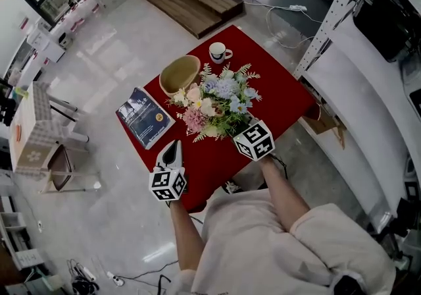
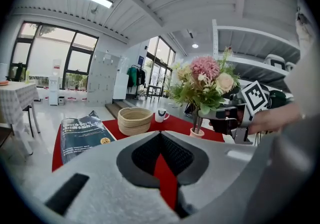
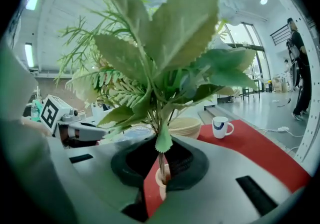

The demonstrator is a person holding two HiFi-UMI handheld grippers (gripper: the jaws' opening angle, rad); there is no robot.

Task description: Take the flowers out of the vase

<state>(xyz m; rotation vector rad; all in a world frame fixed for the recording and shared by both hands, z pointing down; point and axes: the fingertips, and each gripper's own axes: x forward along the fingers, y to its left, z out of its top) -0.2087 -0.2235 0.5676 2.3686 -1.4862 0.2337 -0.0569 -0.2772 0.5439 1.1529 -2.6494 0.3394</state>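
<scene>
Flowers (image 1: 217,106) stand in a small pale vase (image 2: 196,132) near the middle of the red table (image 1: 276,89). None are out yet.

Right gripper (image 3: 160,167): jaws nearly together, pads pinching the bunched stems (image 2: 198,119) just above the vase rim. It comes in from the side, close to level. Leaves crowd its own view, but the stems show between the pads.

Left gripper (image 1: 171,150): jaws drawn together at the tips, nothing between them, only table cloth showing behind. It sits at the near table edge, to the left of the vase and apart from it.

Key relation: the stems run upright and the right gripper crosses them at right angles. Judgement: the pull should go straight up along the stems. A slanted pull would likely tip the vase.

Risk: nothing holds the vase, so it may rise with the stems. The left gripper is free to steady it.
</scene>
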